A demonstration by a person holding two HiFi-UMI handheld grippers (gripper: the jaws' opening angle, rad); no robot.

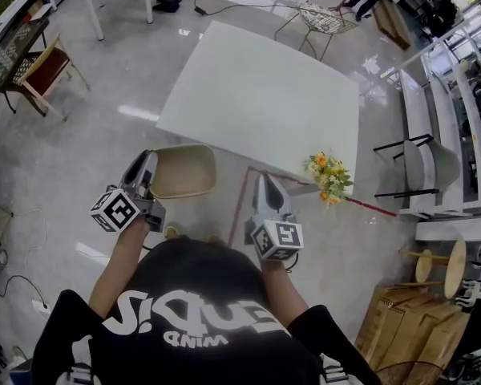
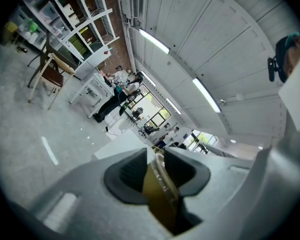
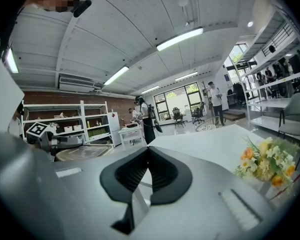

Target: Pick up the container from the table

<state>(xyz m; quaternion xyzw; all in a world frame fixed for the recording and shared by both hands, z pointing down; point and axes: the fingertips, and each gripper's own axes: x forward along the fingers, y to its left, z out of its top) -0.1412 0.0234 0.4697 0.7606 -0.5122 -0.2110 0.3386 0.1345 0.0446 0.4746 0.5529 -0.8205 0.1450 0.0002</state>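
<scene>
A tan, shallow container [image 1: 183,172] hangs off the near left corner of the white table [image 1: 264,95], above the floor. My left gripper [image 1: 147,164] is shut on its rim at the left side. In the left gripper view the container's edge [image 2: 162,194] stands upright between the two dark pads, which press on it. The right gripper view shows the container [image 3: 82,152] at the left, held out level. My right gripper [image 1: 266,183] is at the table's near edge, beside the flowers. Its jaws meet with nothing between them [image 3: 147,151].
A bunch of orange and yellow flowers [image 1: 329,175] stands at the table's near right corner. A wooden chair [image 1: 40,66] is at the far left and a grey chair [image 1: 421,167] by white shelving [image 1: 465,95] on the right. Cardboard boxes [image 1: 409,327] are stacked at the lower right.
</scene>
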